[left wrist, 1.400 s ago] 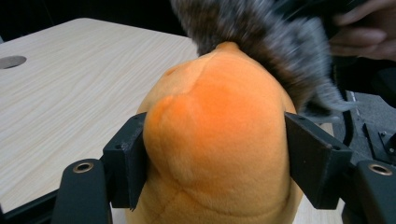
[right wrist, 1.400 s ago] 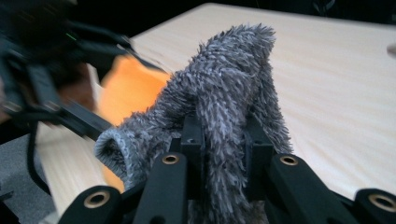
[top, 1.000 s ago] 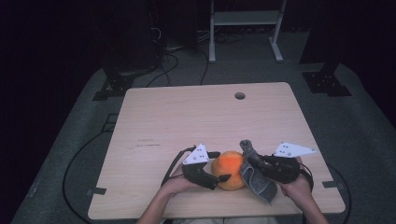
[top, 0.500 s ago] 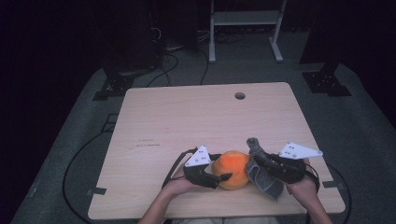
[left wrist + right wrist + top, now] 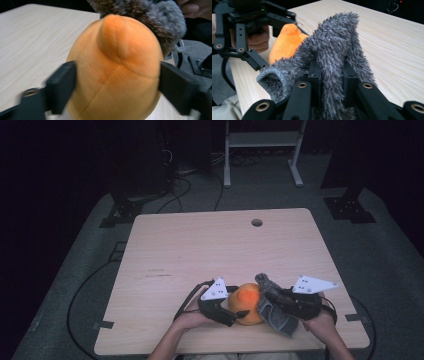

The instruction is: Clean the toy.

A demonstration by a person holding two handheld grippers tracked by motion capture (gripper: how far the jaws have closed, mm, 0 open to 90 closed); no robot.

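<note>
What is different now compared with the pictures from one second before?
The left hand-held gripper has just been opening its jaws a little around the orange plush toy, after closing. The right hand-held gripper stays shut on the grey fuzzy sock. Both remain near the table front edge.

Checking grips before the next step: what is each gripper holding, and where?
Left gripper: orange plush toy, by its sides. Right gripper: grey fuzzy sock, pinched mid-length.

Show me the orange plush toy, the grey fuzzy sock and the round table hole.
orange plush toy (image 5: 112, 75), left gripper view, its front seam.
grey fuzzy sock (image 5: 332, 47), right gripper view, its upper fold.
table hole (image 5: 257, 222), high view, its centre.
</note>
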